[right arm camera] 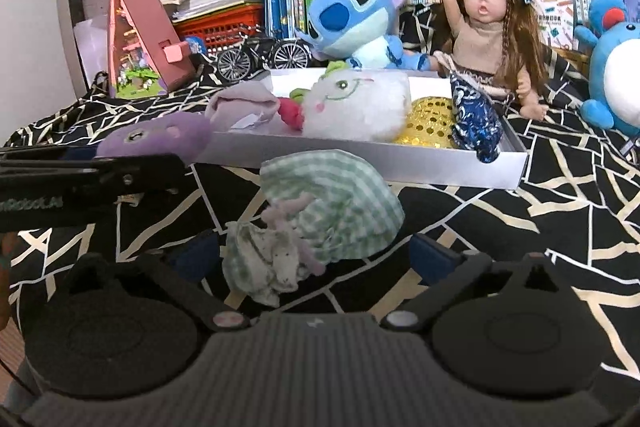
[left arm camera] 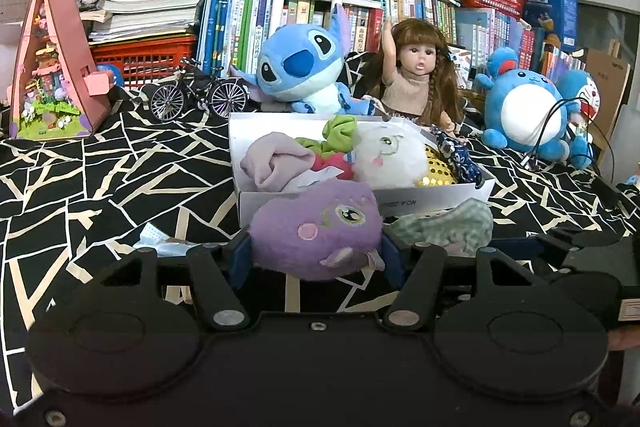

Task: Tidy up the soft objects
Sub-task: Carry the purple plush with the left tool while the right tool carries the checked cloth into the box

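Note:
My left gripper (left arm camera: 316, 251) is shut on a purple plush toy (left arm camera: 316, 231), held just in front of the white box (left arm camera: 432, 195). The box holds a white plush (left arm camera: 390, 157), a pale pink cloth (left arm camera: 276, 161), a green scrunchie (left arm camera: 340, 133), a gold sequin piece (left arm camera: 438, 169) and a blue patterned pouch (left arm camera: 460, 157). In the right wrist view my right gripper (right arm camera: 312, 253) stands open around a green checked cloth bundle (right arm camera: 332, 207) that lies on the black patterned cover; its fingers (right arm camera: 430, 253) sit apart from it. The purple plush (right arm camera: 160, 139) and the left gripper show at the left there.
Behind the box sit a blue plush (left arm camera: 296, 67), a doll (left arm camera: 416, 75), a round blue-and-white plush (left arm camera: 524, 107), a model bicycle (left arm camera: 198, 93) and a pink miniature house (left arm camera: 56, 67). Books and red baskets line the back. A face mask (left arm camera: 160, 241) lies at the left.

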Demonstrator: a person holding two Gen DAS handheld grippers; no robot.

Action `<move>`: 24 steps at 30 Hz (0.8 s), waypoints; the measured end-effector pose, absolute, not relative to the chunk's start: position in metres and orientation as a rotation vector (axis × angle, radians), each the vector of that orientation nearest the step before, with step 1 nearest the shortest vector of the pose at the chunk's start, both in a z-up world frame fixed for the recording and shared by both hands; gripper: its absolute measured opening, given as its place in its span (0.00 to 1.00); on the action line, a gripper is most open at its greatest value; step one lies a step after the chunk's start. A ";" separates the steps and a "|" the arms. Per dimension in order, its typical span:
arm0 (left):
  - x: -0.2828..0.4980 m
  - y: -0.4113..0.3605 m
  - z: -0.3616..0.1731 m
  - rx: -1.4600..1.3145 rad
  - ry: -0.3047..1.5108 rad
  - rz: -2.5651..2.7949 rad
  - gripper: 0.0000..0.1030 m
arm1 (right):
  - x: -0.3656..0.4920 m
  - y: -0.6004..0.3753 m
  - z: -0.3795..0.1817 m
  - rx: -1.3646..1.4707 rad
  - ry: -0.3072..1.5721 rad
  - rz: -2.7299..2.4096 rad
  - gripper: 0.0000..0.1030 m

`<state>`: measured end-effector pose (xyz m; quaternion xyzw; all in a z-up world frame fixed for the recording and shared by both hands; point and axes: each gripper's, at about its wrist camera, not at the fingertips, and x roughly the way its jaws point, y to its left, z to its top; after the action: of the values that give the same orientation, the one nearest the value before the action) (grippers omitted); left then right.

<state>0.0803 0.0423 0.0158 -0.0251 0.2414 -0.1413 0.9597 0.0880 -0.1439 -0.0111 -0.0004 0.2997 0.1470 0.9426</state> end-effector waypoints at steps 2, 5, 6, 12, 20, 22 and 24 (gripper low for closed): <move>0.081 0.043 0.015 -0.055 0.493 -0.284 0.59 | 0.092 -0.142 -0.014 0.002 0.639 0.305 0.99; 0.082 0.043 0.014 -0.052 0.496 -0.280 0.59 | 0.093 -0.138 -0.016 -0.025 0.643 0.309 0.93; 0.082 0.043 0.014 -0.052 0.496 -0.280 0.59 | 0.092 -0.137 -0.016 -0.032 0.642 0.314 0.90; 0.085 0.045 0.015 -0.058 0.493 -0.272 0.59 | 0.088 -0.144 -0.009 -0.002 0.637 0.314 0.68; 0.097 0.048 0.028 -0.065 0.498 -0.248 0.59 | 0.085 -0.151 0.015 -0.002 0.578 0.300 0.49; 0.102 0.051 0.033 -0.082 0.496 -0.239 0.59 | 0.086 -0.152 0.021 -0.001 0.562 0.298 0.48; 0.105 0.053 0.038 -0.088 0.488 -0.236 0.59 | 0.086 -0.154 0.027 0.001 0.547 0.294 0.48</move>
<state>0.1052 0.0526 0.0382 -0.0436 0.2409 -0.1163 0.9626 0.0860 -0.1542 0.0273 0.0005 0.2690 0.1445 0.9522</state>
